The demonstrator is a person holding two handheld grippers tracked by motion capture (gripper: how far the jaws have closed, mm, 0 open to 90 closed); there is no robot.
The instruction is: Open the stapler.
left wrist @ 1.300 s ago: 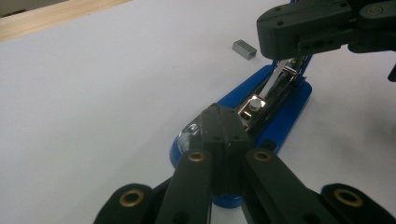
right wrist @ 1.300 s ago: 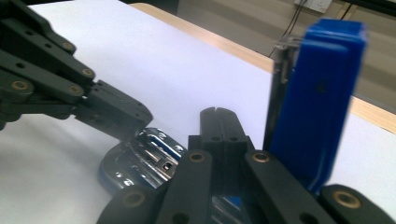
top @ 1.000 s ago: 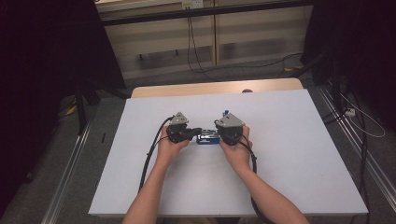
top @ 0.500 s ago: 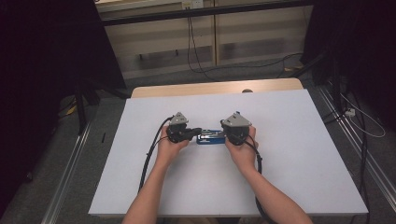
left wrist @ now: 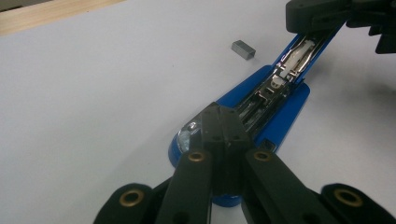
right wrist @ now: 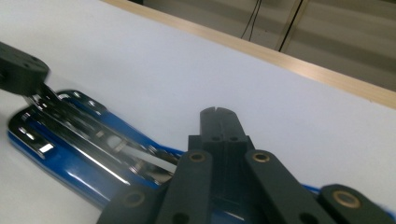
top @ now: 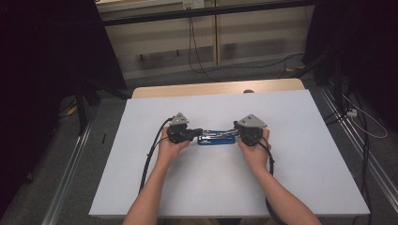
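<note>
A blue stapler (top: 217,137) lies just below the centre of the high view, long axis running left to right on the white table (top: 300,159); in the left gripper view the stapler (left wrist: 261,109) runs from lower centre to upper right with its metal staple channel exposed along the top; in the right gripper view it (right wrist: 70,144) fills the lower left, the shiny inner rail laid open over the blue base.

The left gripper (top: 193,133) meets the stapler's left end in the high view; in its own view its jaws (left wrist: 223,128) are pressed together, tips resting at the stapler's near end, though whether anything is pinched between them cannot be told. The right gripper (top: 237,132) sits at the stapler's right end; in its own view its jaws (right wrist: 219,122) are closed flat against each other above the blue body.

A small grey block of staples (left wrist: 243,49) lies on the table in the upper middle of the left gripper view, apart from the stapler; a wooden edge (top: 211,89) borders the table's far side.
</note>
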